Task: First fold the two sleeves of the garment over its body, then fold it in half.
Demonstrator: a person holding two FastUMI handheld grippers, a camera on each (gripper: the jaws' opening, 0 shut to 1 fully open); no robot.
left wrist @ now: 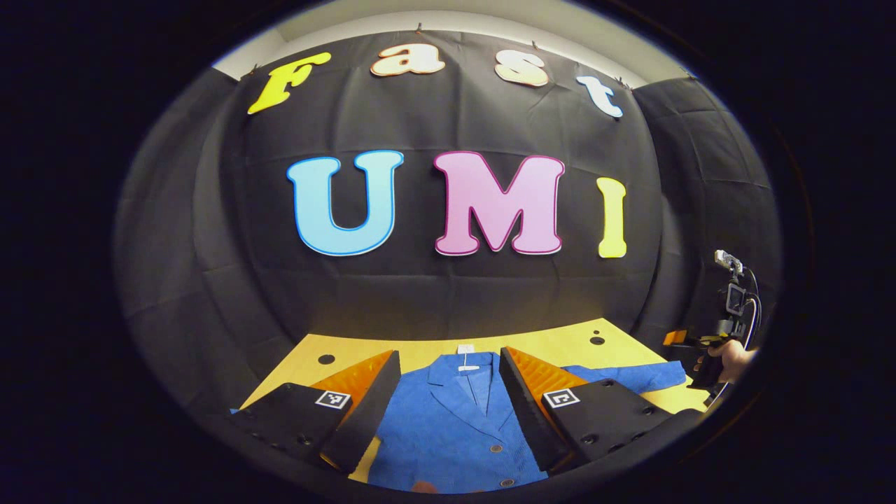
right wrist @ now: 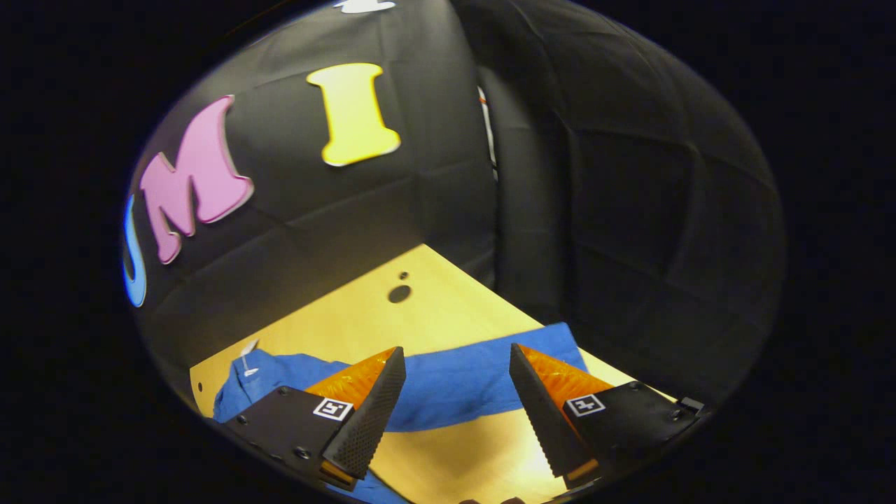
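Note:
A blue button-front jacket lies flat on the yellow table, collar toward the far wall. My left gripper hovers open over its chest, with the collar and buttons between the two fingers. One sleeve stretches out to the right across the table. In the right gripper view that same sleeve runs across the table, its cuff near the table's right edge. My right gripper is open above the sleeve, nothing between its fingers. The right gripper and a hand holding it also appear at the far right of the left gripper view.
The yellow table has small dark holes in its top. Black cloth walls close the booth at the back and right side. A white tag sits at the jacket's collar.

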